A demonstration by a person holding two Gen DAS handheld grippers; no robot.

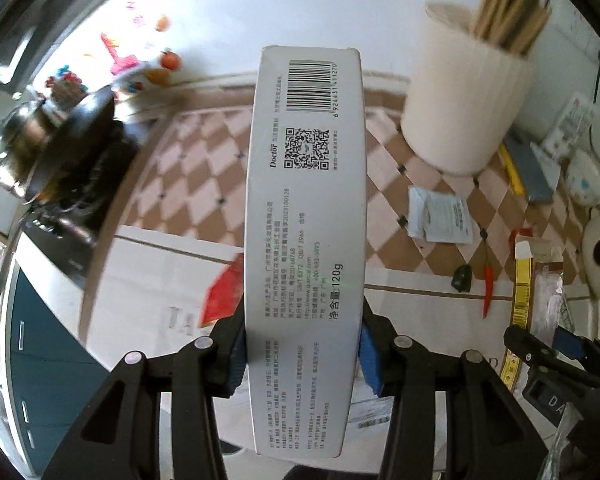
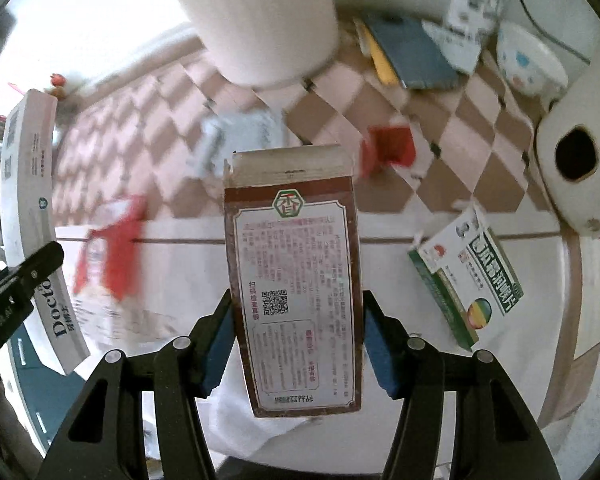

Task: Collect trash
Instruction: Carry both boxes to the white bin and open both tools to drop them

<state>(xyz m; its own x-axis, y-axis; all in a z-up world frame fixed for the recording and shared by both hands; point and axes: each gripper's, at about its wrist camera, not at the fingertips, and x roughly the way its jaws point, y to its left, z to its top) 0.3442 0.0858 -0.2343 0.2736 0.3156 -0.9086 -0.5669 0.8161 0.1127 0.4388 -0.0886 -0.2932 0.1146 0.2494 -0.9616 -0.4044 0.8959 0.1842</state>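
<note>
L gripper (image 1: 302, 354): blue pads pinching long white toothpaste box (image 1: 306, 208) at both side faces, box sticking fwd beyond jaws. R gripper (image 2: 300, 336): jaws clamped on brown carton (image 2: 296, 280), open flap at far end. White bin (image 1: 466, 110) fwd-right of L jaws.

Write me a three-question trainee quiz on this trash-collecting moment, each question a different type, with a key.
1. True or false: the left gripper is shut on a long white box with a barcode.
2. Multiple choice: what does the right gripper hold? A) a red chili B) a brown and white box C) a bowl
3. Fill in: the cardboard sheets stand inside the white ____.

Key
1. True.
2. B, the brown and white box.
3. Bin: the white bin stands on the checkered cloth.
</note>
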